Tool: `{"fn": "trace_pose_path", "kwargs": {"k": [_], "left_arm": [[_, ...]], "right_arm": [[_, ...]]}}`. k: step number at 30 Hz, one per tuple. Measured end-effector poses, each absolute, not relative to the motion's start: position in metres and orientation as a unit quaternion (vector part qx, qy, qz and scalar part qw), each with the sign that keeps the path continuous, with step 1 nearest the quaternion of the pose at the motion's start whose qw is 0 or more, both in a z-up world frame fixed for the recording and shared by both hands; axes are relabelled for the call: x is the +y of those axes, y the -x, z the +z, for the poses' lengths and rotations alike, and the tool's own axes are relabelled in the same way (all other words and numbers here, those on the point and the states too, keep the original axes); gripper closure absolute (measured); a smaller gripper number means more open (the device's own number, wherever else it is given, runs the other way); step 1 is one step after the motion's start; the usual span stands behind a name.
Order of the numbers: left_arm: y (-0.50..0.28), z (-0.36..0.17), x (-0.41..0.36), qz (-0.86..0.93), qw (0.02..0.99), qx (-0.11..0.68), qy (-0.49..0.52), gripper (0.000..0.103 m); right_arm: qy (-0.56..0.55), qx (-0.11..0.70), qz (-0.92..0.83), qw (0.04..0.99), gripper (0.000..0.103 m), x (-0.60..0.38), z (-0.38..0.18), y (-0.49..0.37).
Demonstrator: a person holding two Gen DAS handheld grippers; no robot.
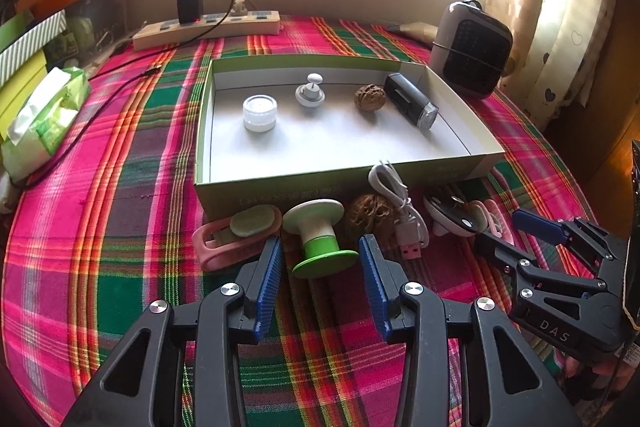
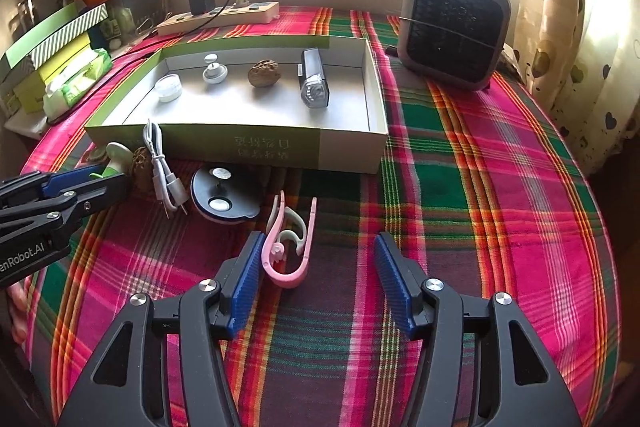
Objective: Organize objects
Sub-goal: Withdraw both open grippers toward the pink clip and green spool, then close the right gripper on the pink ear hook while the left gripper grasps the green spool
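Left wrist view: the left claw is wide open and empty, its blue pads either side of the green-and-white spool, which lies on the plaid desk just before the box. Best to close on the green waist, low and square, so the flared ends can't slip.

Right wrist view: the right claw also gapes empty, with the pink clip beside its left pad. It should shift left to centre the clip.

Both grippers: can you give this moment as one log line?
left gripper: open, at green spool | right gripper: open, by pink clip | box: four items
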State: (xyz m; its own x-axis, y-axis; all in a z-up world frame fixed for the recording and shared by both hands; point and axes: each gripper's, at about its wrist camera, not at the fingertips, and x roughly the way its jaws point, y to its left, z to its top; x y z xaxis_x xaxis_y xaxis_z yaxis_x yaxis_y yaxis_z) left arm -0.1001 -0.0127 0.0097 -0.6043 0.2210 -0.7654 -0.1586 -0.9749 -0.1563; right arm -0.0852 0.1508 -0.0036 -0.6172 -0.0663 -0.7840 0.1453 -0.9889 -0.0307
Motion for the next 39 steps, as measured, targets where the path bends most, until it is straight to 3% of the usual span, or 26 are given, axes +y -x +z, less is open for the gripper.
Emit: {"fn": "trace_pose_path", "kwargs": {"k": [5, 7, 14, 24, 39], "left_arm": [[0.1, 0.009, -0.015, 0.894, 0.107, -0.045, 0.432, 0.066], [0.1, 0.009, -0.016, 0.895, 0.108, -0.048, 0.431, 0.071], [0.096, 0.009, -0.018, 0.895, 0.109, -0.053, 0.43, 0.072], [0.081, 0.01, -0.018, 0.893, 0.122, -0.05, 0.431, 0.072], [0.071, 0.008, -0.019, 0.892, 0.124, -0.045, 0.432, 0.072]], "right_arm": [[-0.434, 0.042, -0.898, 0.054, 0.046, 0.152, -0.003, 0.086], [-0.433, 0.042, -0.899, 0.051, 0.046, 0.152, -0.003, 0.085], [-0.433, 0.04, -0.899, 0.054, 0.047, 0.153, -0.004, 0.084], [-0.429, 0.036, -0.9, 0.064, 0.079, 0.153, -0.003, 0.082], [-0.429, 0.041, -0.899, 0.075, 0.08, 0.15, -0.003, 0.072]]}}
